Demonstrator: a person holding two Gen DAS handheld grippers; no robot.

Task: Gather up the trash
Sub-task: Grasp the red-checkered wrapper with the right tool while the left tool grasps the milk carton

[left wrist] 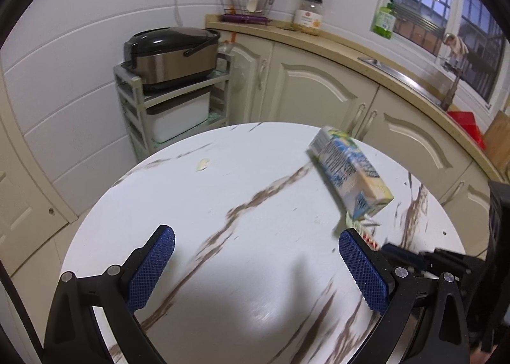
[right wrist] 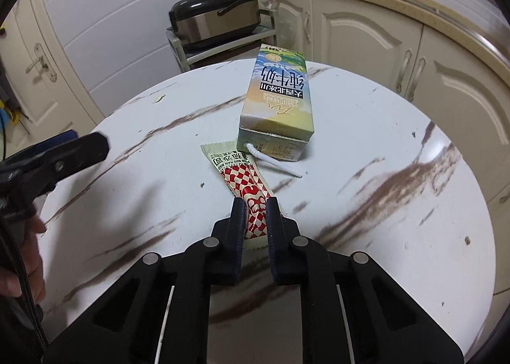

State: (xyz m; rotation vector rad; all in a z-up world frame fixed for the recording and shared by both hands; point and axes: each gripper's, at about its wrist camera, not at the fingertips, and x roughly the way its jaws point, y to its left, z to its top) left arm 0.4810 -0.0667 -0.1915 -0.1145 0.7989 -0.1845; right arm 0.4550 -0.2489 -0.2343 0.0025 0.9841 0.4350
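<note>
The red-and-white checkered wrapper (right wrist: 247,177) lies flat on the round white table (right wrist: 366,140), near the middle of the right wrist view, with its long axis running from about 11 o'clock to 5 o'clock. Its lower end sits between the two fingers of the right gripper (right wrist: 256,204), which are drawn in narrow and pinch the wrapper from both sides. The upper, pale green end of the wrapper almost touches the milk carton (right wrist: 277,102), which lies on its side just beyond it, at 12 o'clock from the gripper. A white bent straw (right wrist: 274,163) comes out of the near end of the carton and points toward 4 o'clock, resting on the table just beside the wrapper.

In the left wrist view the same carton (left wrist: 350,172) is at about 2 o'clock, blurred, and a small part of the wrapper shows under its near end. The left gripper (left wrist: 255,252) is above the table with its blue-padded fingers (left wrist: 153,265) spread wide and nothing between them. In the right wrist view this left gripper (right wrist: 79,147) enters from 9 o'clock, and part of the hand (right wrist: 28,265) that holds it shows at 8 o'clock.

A small pale scrap (left wrist: 203,164) lies on the table toward 11 o'clock in the left view. Beyond the table a rice cooker (left wrist: 172,54) stands on a small rack (left wrist: 134,102), and cream cabinets (left wrist: 312,86) run under a counter to the right.
</note>
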